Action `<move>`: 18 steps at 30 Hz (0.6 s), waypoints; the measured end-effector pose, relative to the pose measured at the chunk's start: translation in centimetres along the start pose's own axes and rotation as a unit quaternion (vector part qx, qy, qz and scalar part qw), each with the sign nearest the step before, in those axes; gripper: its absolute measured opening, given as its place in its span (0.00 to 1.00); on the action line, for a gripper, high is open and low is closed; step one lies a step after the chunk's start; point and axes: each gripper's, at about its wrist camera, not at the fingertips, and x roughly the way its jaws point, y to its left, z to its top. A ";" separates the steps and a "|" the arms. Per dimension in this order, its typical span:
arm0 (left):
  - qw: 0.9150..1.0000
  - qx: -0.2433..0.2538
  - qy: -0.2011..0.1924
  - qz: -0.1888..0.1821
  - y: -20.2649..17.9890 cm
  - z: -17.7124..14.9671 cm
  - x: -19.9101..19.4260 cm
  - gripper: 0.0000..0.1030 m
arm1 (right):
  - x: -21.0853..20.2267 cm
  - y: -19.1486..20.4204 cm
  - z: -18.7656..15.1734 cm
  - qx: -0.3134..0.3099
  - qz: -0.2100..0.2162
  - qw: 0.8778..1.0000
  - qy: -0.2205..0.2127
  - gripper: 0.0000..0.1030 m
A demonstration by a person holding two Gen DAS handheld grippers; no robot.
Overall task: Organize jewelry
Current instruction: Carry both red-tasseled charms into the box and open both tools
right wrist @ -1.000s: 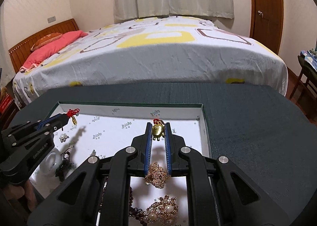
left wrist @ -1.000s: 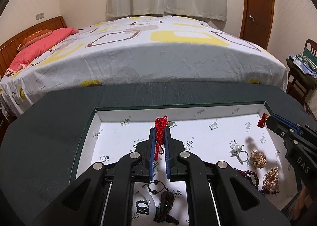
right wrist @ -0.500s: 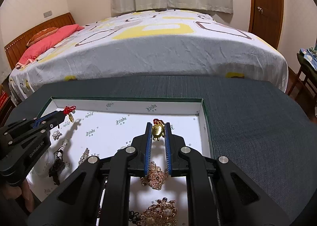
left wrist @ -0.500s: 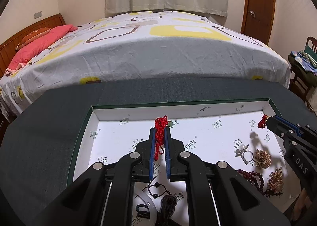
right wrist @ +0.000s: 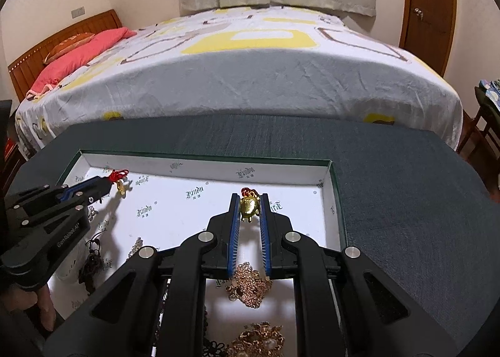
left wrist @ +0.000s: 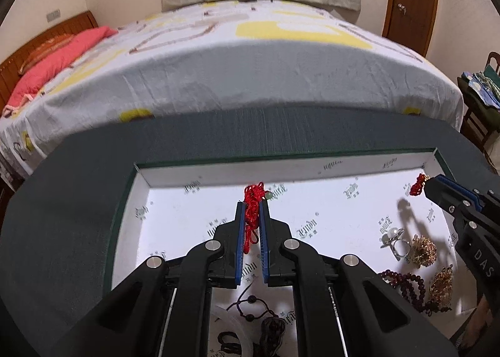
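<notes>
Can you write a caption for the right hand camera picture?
Right gripper pinches a gold charm over the white jewelry box.

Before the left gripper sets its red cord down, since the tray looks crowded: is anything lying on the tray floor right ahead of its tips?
Nothing visible: the tray is bare ahead of the left gripper holding the red cord.

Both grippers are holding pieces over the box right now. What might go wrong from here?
1. The left gripper pinches only a thin red cord; its small charm hangs free and could swing or snag as it lowers.
2. The right gripper holds a smooth gold charm near the fingertips, so it could slip out.
3. Gold brooches lie directly below the right gripper in the box; a dropped piece could tangle with them.
</notes>
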 end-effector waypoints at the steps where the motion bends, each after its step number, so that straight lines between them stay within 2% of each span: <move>1: 1.000 0.000 0.003 -0.002 0.0 0.0 0.1 0.09 | 0.2 0.0 0.1 -0.001 -0.001 1.000 0.003 0.12; 18: 1.000 0.000 0.007 0.003 0.0 0.1 0.5 0.10 | 2.1 0.2 0.5 0.000 0.003 0.999 0.050 0.12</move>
